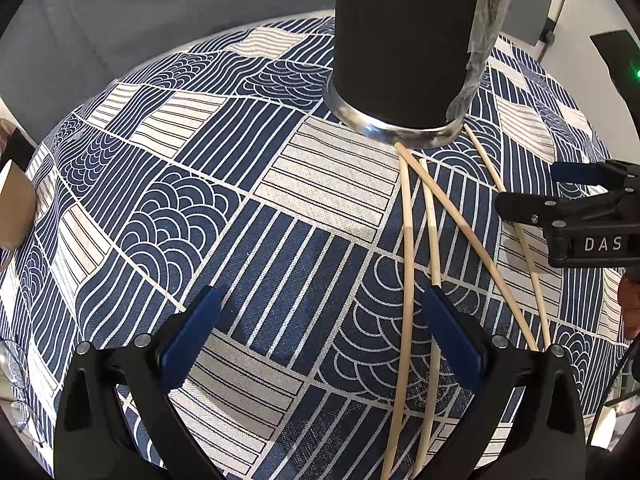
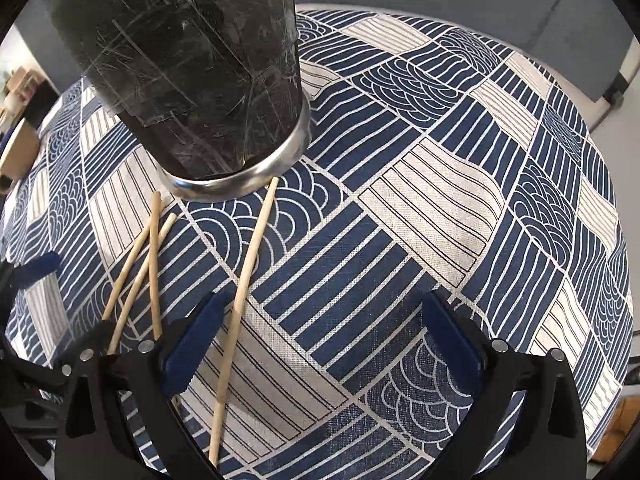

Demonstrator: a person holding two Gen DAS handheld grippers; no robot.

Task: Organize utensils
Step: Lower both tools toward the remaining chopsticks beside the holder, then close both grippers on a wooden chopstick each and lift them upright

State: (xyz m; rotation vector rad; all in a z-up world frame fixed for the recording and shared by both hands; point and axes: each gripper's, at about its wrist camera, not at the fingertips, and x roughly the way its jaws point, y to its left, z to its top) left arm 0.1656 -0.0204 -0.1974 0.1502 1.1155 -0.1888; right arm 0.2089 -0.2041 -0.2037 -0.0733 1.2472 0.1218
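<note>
A tall black cylinder holder [image 1: 404, 40] with a metal base rim stands on the patterned tablecloth; it also shows in the right wrist view [image 2: 192, 60]. Several wooden chopsticks [image 1: 408, 264] lie loose on the cloth in front of it. My left gripper [image 1: 320, 308] is open and empty, with the chopsticks by its right finger. My right gripper [image 2: 324, 312] is open and empty; one chopstick [image 2: 244, 280] lies just inside its left finger, the others [image 2: 140, 268] to the left. The right gripper also shows at the left wrist view's right edge [image 1: 560, 200].
The round table is covered by a blue and white patterned cloth [image 1: 240, 200]. A brown object [image 1: 14, 208] sits at the left edge, and glassware [image 1: 12, 368] at the lower left. A grey wall lies behind the table.
</note>
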